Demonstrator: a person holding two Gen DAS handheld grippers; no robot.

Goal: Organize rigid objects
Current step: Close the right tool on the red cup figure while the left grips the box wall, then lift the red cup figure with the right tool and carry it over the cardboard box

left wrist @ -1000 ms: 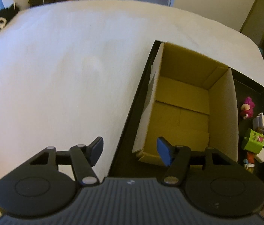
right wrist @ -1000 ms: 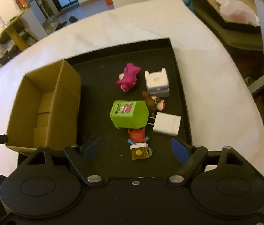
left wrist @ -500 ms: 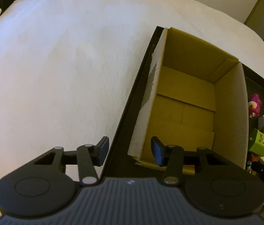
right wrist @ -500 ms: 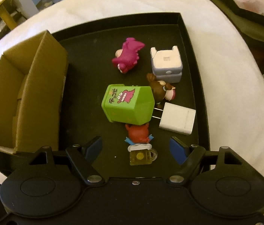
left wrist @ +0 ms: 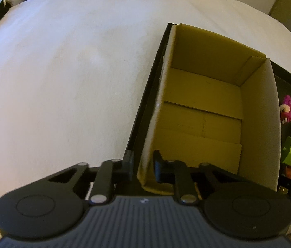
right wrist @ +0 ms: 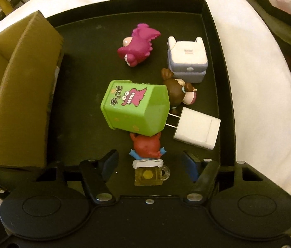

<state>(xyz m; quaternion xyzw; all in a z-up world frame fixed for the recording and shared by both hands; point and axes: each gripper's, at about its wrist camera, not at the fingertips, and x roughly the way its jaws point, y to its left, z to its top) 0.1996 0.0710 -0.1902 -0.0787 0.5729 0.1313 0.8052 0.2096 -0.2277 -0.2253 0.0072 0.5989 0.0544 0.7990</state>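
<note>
The right gripper point(right wrist: 149, 162) hangs low over the near end of the black tray point(right wrist: 213, 31), its 2 fingers spread wide with nothing clamped. Between them stands a small red figure point(right wrist: 146, 145) on a clear yellow mug-shaped base point(right wrist: 149, 175), touched by neither finger. Just beyond it, touching its head, a green box printed with a pink monster point(right wrist: 135, 108) lies on its side. To the right of that box lies a white plug-in charger point(right wrist: 197, 131), its 2 prongs pointing at the box. Next out, a brown-haired doll figure point(right wrist: 179, 95) lies against the box's far right corner, with a white and grey cube with ear-like tabs point(right wrist: 186, 61) just behind it. A magenta dinosaur toy point(right wrist: 139, 44) lies farthest, apart from the others.

The left gripper point(left wrist: 143, 165) straddles the near left wall of the open cardboard box point(left wrist: 203, 107), 1 finger outside and 1 inside. The gap is narrow, yet whether the pads actually press the cardboard I cannot tell. The box sits at the left end of the tray (its floor shows only folded flaps), and a white cloth point(left wrist: 63, 72) covers the table beyond.
</note>
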